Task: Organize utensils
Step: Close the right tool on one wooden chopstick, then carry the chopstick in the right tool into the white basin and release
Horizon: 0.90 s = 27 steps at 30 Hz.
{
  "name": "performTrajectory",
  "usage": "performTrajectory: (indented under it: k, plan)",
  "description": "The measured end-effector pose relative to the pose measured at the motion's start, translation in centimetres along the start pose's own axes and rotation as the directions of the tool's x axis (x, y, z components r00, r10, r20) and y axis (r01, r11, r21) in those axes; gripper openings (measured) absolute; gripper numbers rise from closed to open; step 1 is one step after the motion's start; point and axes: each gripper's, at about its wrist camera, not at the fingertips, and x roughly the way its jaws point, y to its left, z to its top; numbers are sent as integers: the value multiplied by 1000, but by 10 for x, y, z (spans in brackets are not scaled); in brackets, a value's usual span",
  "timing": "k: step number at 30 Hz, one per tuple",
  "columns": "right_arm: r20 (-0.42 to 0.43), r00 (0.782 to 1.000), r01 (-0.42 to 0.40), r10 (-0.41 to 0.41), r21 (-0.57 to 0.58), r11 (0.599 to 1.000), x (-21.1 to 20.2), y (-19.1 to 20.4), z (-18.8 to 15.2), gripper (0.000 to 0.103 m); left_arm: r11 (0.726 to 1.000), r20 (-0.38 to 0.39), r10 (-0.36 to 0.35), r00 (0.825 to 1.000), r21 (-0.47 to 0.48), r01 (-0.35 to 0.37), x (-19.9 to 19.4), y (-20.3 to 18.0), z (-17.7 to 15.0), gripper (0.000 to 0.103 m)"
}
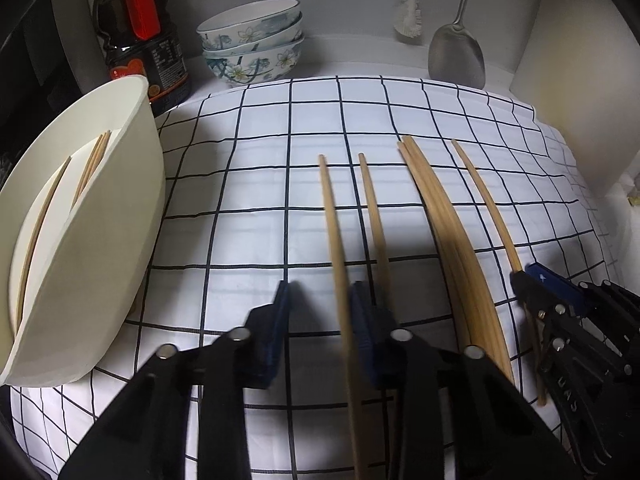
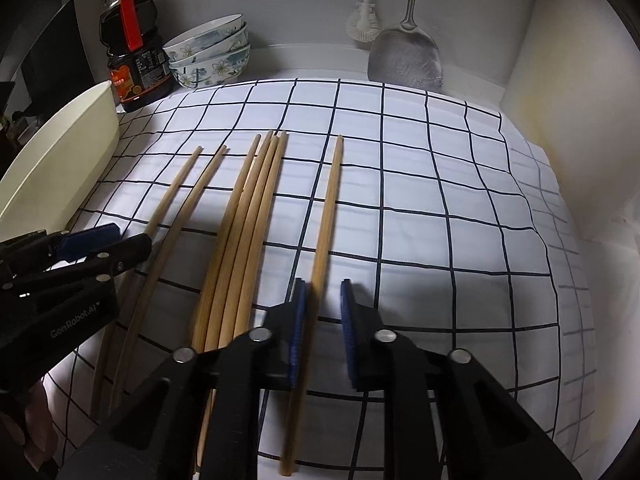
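**Work area.** Checked cloth (image 1: 240, 180) covers the counter. All loose chopsticks lie on it, long axes running roughly 6 to 12 o'clock.

**L gripper** (image 1: 320, 312): open. Leftmost chopstick (image 1: 330, 216) passes between the jaws. It lies close against the pad at 3 o'clock, w/ clear cloth between it and the pad at 9 o'clock. No clamp seen. Fingertips are blurred.

**R gripper** (image 2: 323, 312): closed on the single chopstick (image 2: 330, 200), approx. at its lower third. The R wrist view is blurred and shows the stick against the 9 o'clock pad, w/ a sliver of gap at the 3 o'clock pad. The L wrist view shows the tips drawn together on the stick. Whether the stick is off the cloth: cannot tell.

**Other chopsticks.**
- Second chopstick (image 1: 374, 216): just beside the leftmost one, at its 3 o'clock.
- Bundle (image 1: 436, 208): several sticks touching side by side, between the second chopstick and the single chopstick.

**Container.** White tub (image 1: 120, 220) stands on the cloth's edge at 9 o'clock and looks tilted in both views. Stored chopsticks (image 1: 92, 160) are inside, in divided slots.

**Background, 12 o'clock.**
- Dark sauce bottle (image 1: 140, 40), red handle, at 11 o'clock.
- Stacked floral bowls (image 1: 252, 40) beside it.
- Brush (image 1: 408, 16) and metal spatula (image 1: 456, 52) against the wall at 1 o'clock.
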Motion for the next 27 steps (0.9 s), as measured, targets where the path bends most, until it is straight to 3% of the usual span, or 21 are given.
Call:
performTrajectory:
  k: [2,4,15,27]
  plan:
    - [-4,1000,-6,6,8,1000,1,-3,1,6,1000,-2,-7,1000,4,7,-1,-1,0,11]
    - [-7,1000,-16,16,17,1000,1,-5,2,6,1000,-7,-12,1000,3,12,0,0,0,7]
    - [-25,998,-61,63,94,994,-10,-12,-4,6,998,-56,-58,997,-24,56,-7,3,-2,7]
    - [-10,997,-75,77,123,990,-53,-16,6,6,994,-22,-107,994,-3,107,-60,8,7,7]
